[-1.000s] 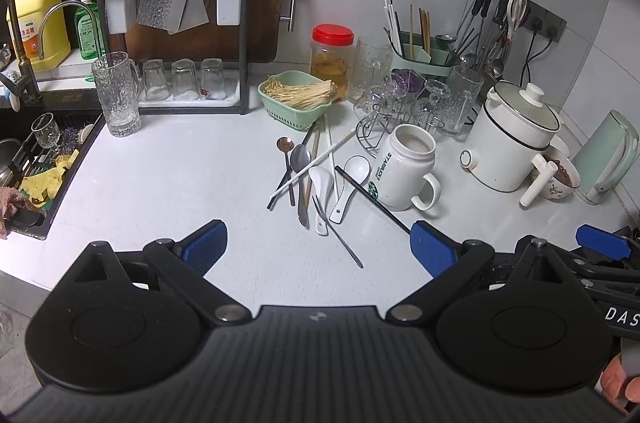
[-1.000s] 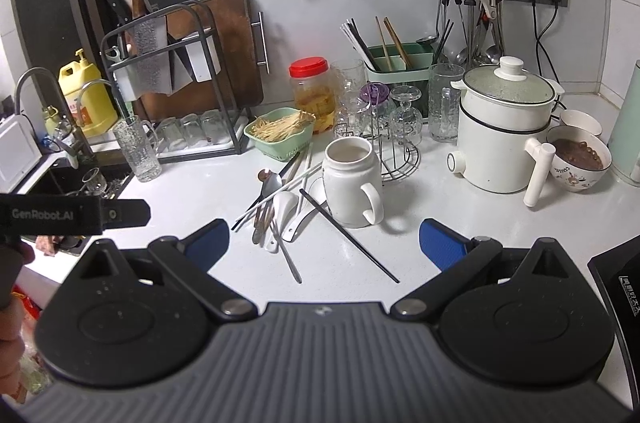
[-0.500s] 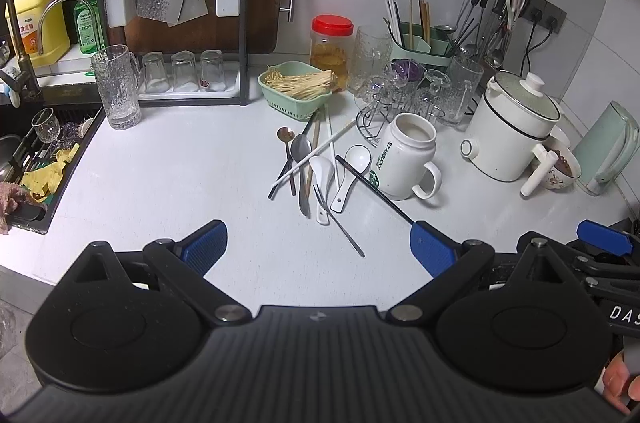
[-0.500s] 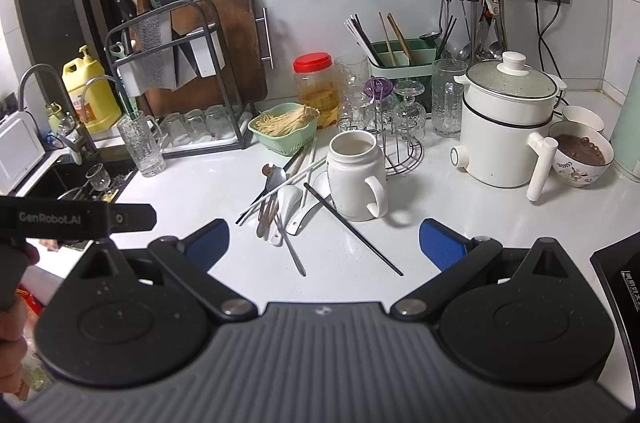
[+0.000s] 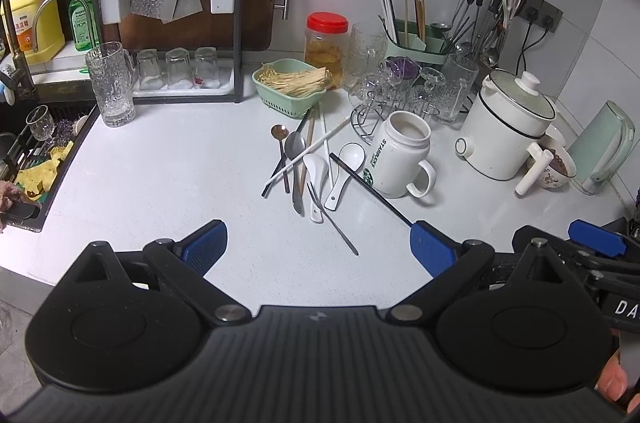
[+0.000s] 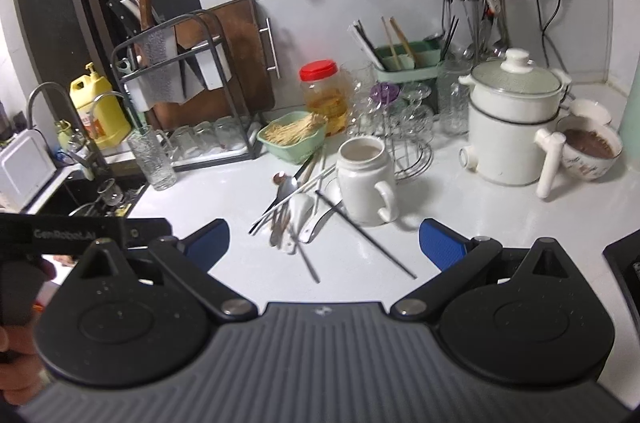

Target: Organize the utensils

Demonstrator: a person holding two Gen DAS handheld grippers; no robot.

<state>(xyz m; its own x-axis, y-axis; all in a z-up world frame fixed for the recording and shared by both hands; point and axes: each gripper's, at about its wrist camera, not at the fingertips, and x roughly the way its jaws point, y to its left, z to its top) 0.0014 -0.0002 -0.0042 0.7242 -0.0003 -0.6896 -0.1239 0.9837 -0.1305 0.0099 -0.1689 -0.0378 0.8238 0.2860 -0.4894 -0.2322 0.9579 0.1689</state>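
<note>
Loose utensils lie in a heap on the white counter: metal spoons (image 5: 294, 149), two white ceramic spoons (image 5: 316, 169), white and wooden chopsticks (image 5: 316, 147) and a long black chopstick (image 5: 370, 189). In the right wrist view the same pile (image 6: 294, 207) sits beside a white mug (image 6: 366, 181). A green utensil holder (image 5: 416, 43) with chopsticks stands at the back wall. My left gripper (image 5: 318, 249) hangs open above the counter, short of the pile. My right gripper (image 6: 324, 243) is open too, with nothing between its fingers.
A white Starbucks mug (image 5: 400, 155), a wire glass rack (image 5: 384, 103), a green basket of sticks (image 5: 292, 85), a red-lidded jar (image 5: 326, 41) and a white pot (image 5: 506, 127) crowd the back. A tall glass (image 5: 112, 85) and the sink (image 5: 28, 159) are left.
Both grippers have drawn a little nearer to the utensil pile and risen slightly, so the counter appears lower in both views. Nothing on the counter has moved.
</note>
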